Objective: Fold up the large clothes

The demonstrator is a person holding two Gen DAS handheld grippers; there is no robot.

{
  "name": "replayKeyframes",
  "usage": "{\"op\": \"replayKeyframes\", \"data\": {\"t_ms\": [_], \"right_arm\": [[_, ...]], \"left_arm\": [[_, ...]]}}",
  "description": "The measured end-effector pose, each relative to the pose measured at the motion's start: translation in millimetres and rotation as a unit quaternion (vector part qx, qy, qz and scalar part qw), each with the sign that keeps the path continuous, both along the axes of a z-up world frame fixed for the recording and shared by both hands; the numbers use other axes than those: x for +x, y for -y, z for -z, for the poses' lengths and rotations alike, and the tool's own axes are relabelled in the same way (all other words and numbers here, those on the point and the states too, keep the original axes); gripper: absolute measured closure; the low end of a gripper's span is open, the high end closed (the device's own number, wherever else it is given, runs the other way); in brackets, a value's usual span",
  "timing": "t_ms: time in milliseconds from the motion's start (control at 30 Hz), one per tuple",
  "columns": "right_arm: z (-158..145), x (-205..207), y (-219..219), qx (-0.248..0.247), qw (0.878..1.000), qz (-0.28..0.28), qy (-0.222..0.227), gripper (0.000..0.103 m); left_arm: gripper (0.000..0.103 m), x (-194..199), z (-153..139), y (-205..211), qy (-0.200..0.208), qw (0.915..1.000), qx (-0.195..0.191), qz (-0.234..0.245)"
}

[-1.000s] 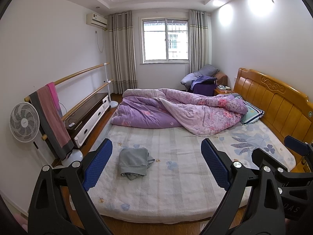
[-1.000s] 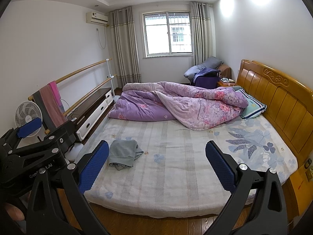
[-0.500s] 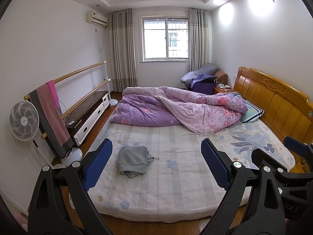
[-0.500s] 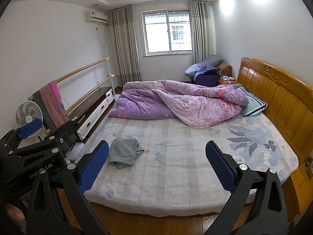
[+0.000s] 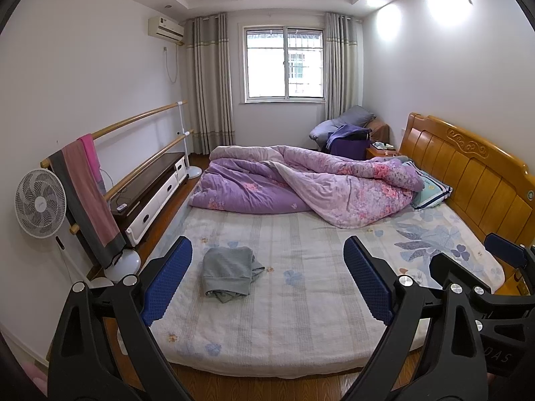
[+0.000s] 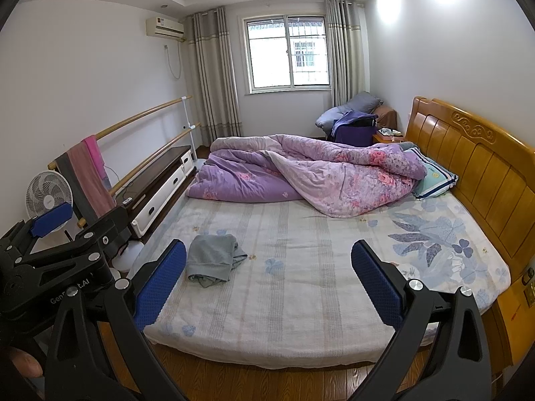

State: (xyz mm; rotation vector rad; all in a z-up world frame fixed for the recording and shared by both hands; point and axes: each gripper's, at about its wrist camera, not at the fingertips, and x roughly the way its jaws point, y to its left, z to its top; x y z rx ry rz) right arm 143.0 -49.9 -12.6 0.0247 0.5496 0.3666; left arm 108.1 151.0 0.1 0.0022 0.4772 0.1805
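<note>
Now, change since earlier frames: both views sit a little farther back from the bed [image 5: 301,341]; more wood floor [image 6: 267,381] shows below the mattress edge. Garment, quilt and furniture lie as before.
Left claw [image 5: 267,280]: fingers wide apart, nothing between them, hovering short of the bed's foot edge; same spread as earlier.
Right claw [image 6: 269,284]: fingers wide apart, holding nothing, also short of the foot edge; unchanged spread.
Hidden, left side: fan [image 5: 40,208] partly covered in the right wrist view by the left claw's body; towel [image 5: 88,197] on the wooden rail hides the rail behind it.
Hidden, centre: garment's near edge lies just beside the left blue pad [image 5: 167,280] in both views; contact cannot be told, it looks apart.
Hidden, right side: pillow [image 5: 429,188] mostly under the quilt [image 5: 311,190]; bed corner by the headboard [image 5: 468,173] cut off by the right claw's body in the left wrist view.
Hard to make out: type of garment; sleeves or legs not distinguishable.
Garment [image 5: 229,272]: grey, roughly folded into a small squarish bundle, crumpled loose layers spilling at its right and near edges.
Garment position: on the bed's left half, near the foot end, well apart from the quilt.
</note>
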Motion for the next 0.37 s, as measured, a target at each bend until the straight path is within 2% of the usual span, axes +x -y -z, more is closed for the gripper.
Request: {"op": "replayKeyframes", "data": {"t_ms": [367], "right_arm": [[16,17,-32,-0.010,1.000,-0.020,-0.021,0.008]], "left_arm": [[0.010,10,16,-31,-0.024,0.9996,-0.014,-0.011]]}}
